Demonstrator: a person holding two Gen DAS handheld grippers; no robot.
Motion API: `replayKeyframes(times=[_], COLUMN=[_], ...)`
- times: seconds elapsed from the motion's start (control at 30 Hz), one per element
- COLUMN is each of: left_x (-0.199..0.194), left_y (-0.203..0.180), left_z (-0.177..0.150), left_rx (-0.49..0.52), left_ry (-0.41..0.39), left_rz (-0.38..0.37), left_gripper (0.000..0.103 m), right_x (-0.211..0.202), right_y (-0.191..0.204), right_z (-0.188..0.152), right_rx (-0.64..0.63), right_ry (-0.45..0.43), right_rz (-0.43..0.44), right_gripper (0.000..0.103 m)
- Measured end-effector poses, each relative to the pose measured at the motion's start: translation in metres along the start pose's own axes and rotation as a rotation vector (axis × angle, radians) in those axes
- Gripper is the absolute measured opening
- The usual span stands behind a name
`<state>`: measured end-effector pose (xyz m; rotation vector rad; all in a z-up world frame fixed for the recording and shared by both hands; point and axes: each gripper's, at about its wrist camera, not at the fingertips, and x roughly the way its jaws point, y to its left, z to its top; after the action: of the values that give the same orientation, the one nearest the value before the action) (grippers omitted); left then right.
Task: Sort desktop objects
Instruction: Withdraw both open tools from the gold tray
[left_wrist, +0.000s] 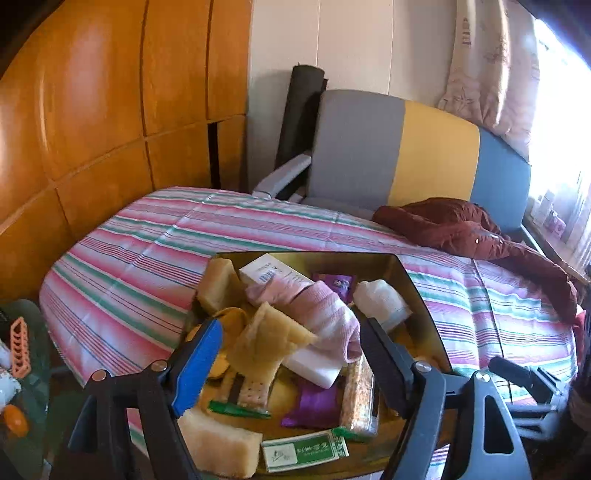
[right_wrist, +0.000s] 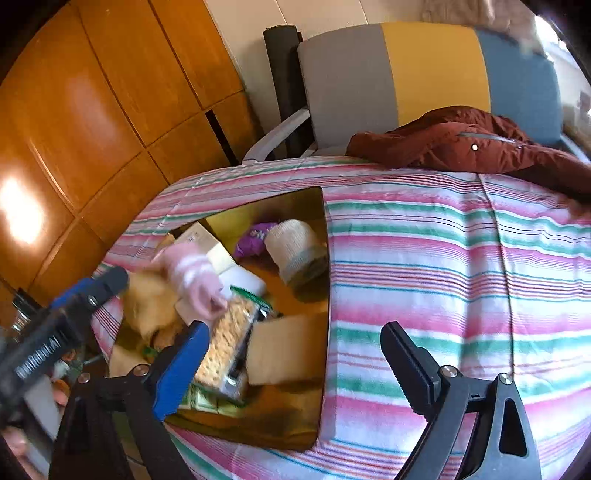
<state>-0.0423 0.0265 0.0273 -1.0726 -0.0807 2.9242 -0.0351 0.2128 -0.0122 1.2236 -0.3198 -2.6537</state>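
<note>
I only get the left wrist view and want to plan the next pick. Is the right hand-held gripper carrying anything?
Observer: No. The right hand-held gripper is open, with nothing between its fingers.
Operator: Where is it?
Observer: It is astride the right wall of the shiny gold rectangular tray. Its blue-padded finger is over the tray and its black finger is over the pink, green and white striped cloth.
Operator: Is there anything on the tray's right side that I can't see?
Observer: Yes, a flat tan cardboard piece lies beside the clear pack of crackers.
</note>
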Motion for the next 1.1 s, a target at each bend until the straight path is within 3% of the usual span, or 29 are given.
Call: replayKeyframes(times=[0.3, 0.47, 0.77, 1.1], left_x=[-0.029, -0.032, -0.023, -0.019], left_y=[-0.005, -0.003, -0.001, 0.001], left_z=[-0.010, -0.021, -0.032, -0.035], left_rx=[0.020, -0.007, -0.032, -0.020], left_ry=[-0.051, -0.036, 0.032, 0.042], left_rz=[0.086, 0.042, 0.007, 0.010], left_gripper=[0.077, 0.076, 0.060, 0.060], right_x=[-0.015, -0.017, -0.023, -0.025], right_y=[0.019, 0.023, 0.027, 0.028], right_z=[-0.034, -0.048, -0.059, -0.065], right_rx=[-0.107, -0.121, -0.140, -0.157], right_ry=[-0.023, -0.016, -0.026, -0.026], right_rz=[-0.098, -0.102, -0.119, -0.144], right_gripper=[0.097, 0.097, 0.098, 0.099])
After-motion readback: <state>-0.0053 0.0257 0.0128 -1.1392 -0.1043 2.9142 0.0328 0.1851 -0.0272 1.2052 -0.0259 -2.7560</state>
